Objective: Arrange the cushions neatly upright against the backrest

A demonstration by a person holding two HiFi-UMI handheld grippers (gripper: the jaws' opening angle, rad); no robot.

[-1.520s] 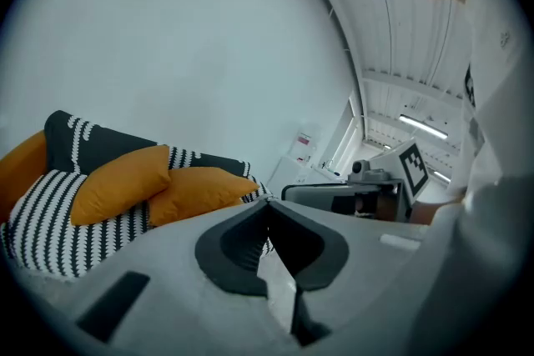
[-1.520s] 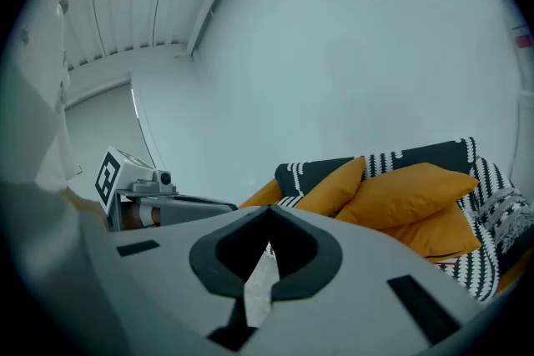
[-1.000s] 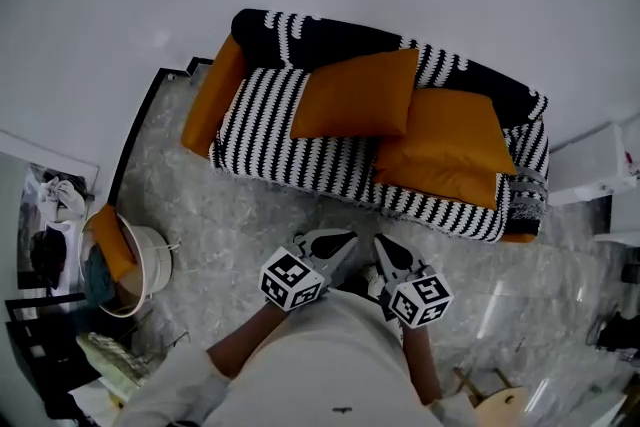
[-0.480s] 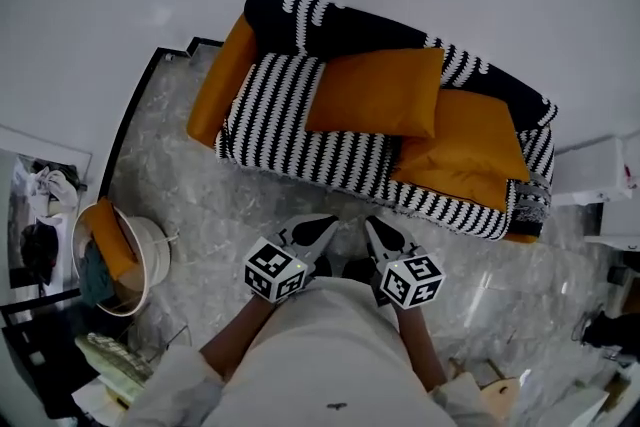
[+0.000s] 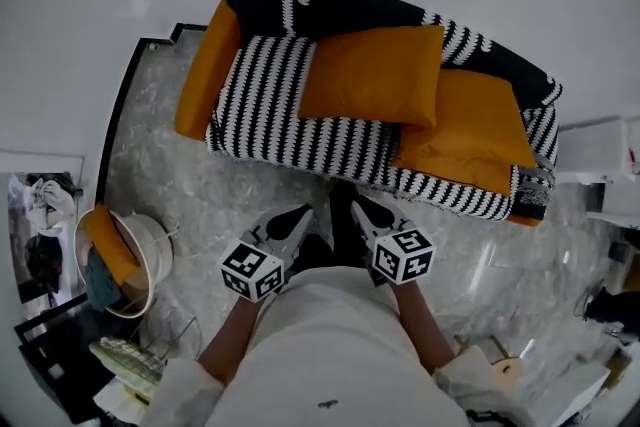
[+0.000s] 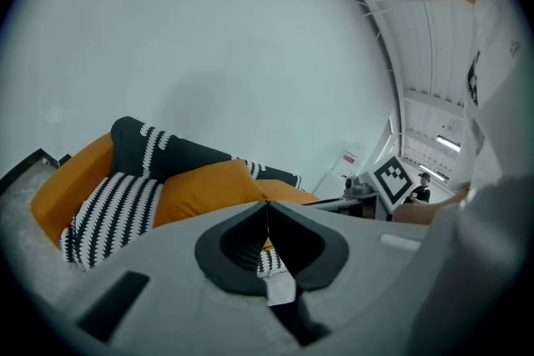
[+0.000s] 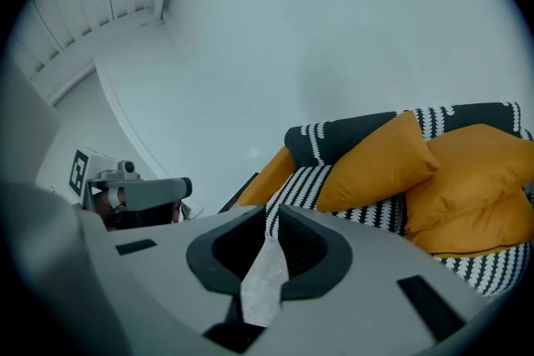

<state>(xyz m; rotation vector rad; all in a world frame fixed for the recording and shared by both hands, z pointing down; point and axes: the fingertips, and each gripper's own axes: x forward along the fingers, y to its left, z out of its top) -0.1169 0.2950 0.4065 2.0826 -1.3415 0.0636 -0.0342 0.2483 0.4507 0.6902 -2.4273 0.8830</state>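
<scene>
A white-clad torso [image 5: 330, 355] fills the bottom of the head view and covers part of both forearms. At the far left, a basket [image 5: 150, 250] holds things too small to identify. The right end of the sofa [image 5: 265, 110] is buried under the right cushion [image 5: 475, 130]. A crease runs along that cushion's front, and I cannot tell whether a second one lies beneath it.

The sofa is black-and-white striped with an orange arm on its left, and it stands on a marbled floor [image 5: 200, 200] against a white wall. The left cushion [image 5: 375, 75], plain orange, leans askew against the backrest near the middle of the seat, its right edge overlapping the right cushion. The right cushion, also orange, lies slumped on the seat's right end.

Both grippers are held low in front of the body, over the floor and near the sofa's front edge, pointing toward it with their marker cubes nearest the person. The left gripper [image 5: 298, 213] has its fingers [image 6: 234, 239] pressed together with nothing between them. The right gripper [image 5: 358, 206] also has its fingers [image 7: 221, 253] together and empty.
</scene>
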